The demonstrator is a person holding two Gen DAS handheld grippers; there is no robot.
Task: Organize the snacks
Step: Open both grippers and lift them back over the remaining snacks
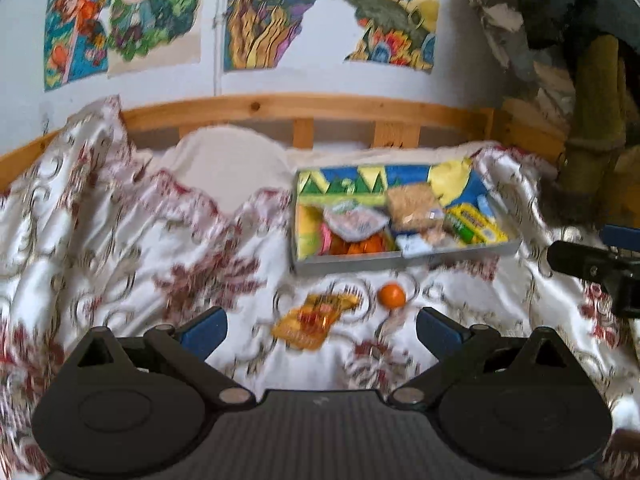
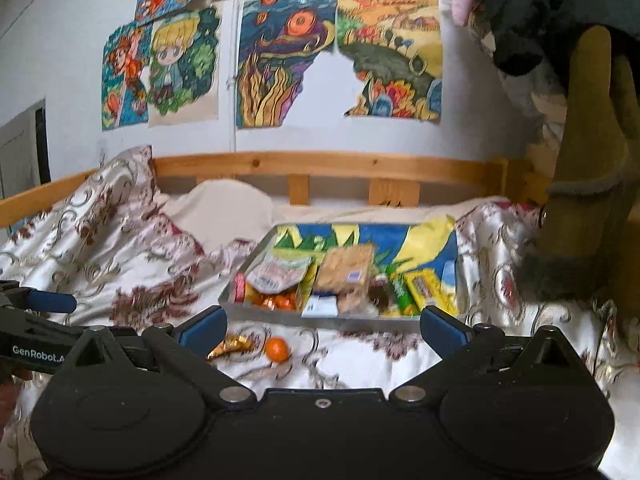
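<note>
A shallow grey box [image 1: 360,261] with a colourful painted inside sits on the bed and holds several snack packets; it also shows in the right wrist view [image 2: 280,314]. In front of it lie a small orange fruit [image 1: 392,295] [image 2: 277,349] and a yellow-orange snack packet [image 1: 316,320] [image 2: 232,346]. My left gripper [image 1: 322,330] is open and empty, above the packet and the fruit. My right gripper [image 2: 322,328] is open and empty, just in front of the box.
The bed has a crumpled white floral cover [image 1: 120,248], a white pillow [image 1: 236,168] and a wooden rail [image 1: 304,106] at the wall. Drawings hang on the wall [image 2: 280,64]. Dark and mustard fabric [image 2: 588,168] hangs at the right.
</note>
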